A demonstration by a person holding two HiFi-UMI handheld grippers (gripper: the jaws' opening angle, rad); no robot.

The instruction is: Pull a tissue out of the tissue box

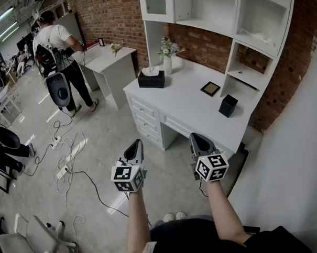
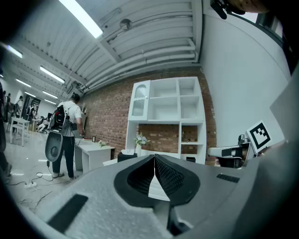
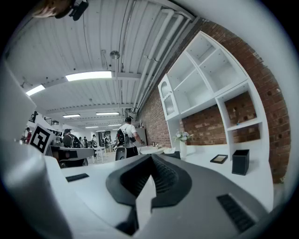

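Note:
The black tissue box (image 1: 151,78), with a white tissue sticking out of its top, stands near the far left corner of the white desk (image 1: 189,109). Both grippers are held level over the floor, well short of the desk's front. The left gripper (image 1: 136,146) is shut with nothing between its jaws. The right gripper (image 1: 197,138) is shut and empty too. In the left gripper view the tissue box (image 2: 126,156) shows far off, just left of the closed left gripper (image 2: 153,159). In the right gripper view the tissue box (image 3: 173,154) lies beyond the closed right gripper (image 3: 150,159).
On the desk stand a vase of flowers (image 1: 167,59), a small framed picture (image 1: 210,88) and a black cup (image 1: 228,105). White shelves (image 1: 248,25) rise behind it. A person with a backpack (image 1: 55,46) stands at a second white table (image 1: 111,60). Cables (image 1: 65,159) trail over the floor.

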